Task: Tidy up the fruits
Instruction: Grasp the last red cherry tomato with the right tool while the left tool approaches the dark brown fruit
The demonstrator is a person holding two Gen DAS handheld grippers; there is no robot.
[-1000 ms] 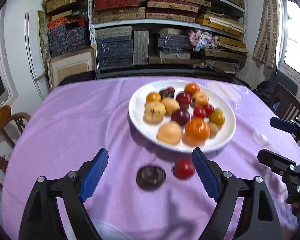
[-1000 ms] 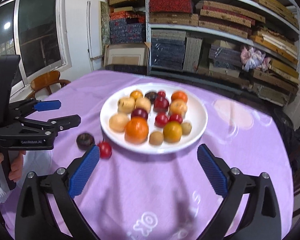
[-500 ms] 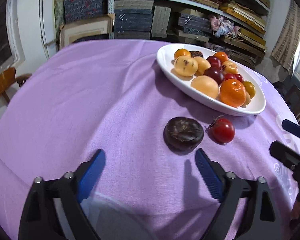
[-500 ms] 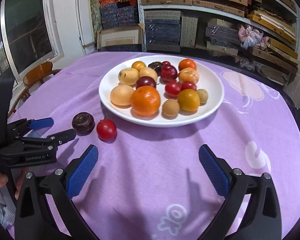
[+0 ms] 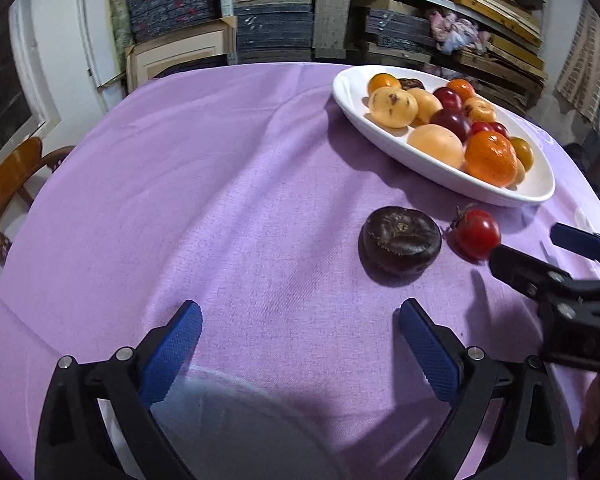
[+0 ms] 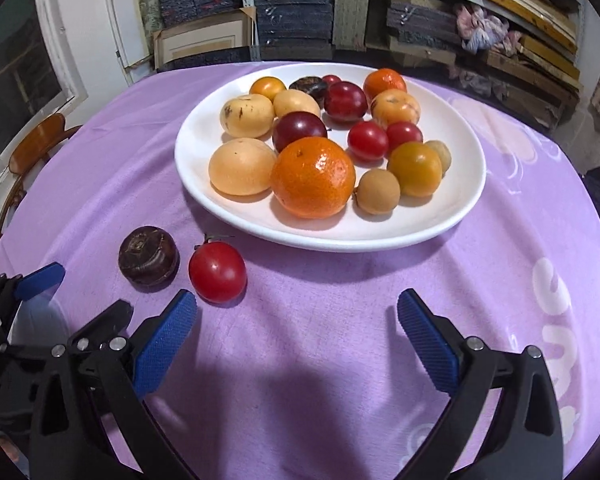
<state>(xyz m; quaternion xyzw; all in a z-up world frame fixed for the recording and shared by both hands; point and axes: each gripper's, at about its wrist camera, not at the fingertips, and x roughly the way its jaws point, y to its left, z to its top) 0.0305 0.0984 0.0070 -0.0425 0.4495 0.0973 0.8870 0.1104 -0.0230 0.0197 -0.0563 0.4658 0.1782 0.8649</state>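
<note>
On a purple-clothed counter (image 5: pixel 228 184), a dark brown fruit (image 5: pixel 401 241) and a red tomato (image 5: pixel 477 233) lie just beside a white plate (image 6: pixel 452 208) of fruit. The right wrist view shows the whole plate; the left shows it edge-on. The left gripper (image 5: pixel 300 344) jaws are opening, empty; the right gripper (image 6: pixel 298 330) jaws are spread, empty.
</note>
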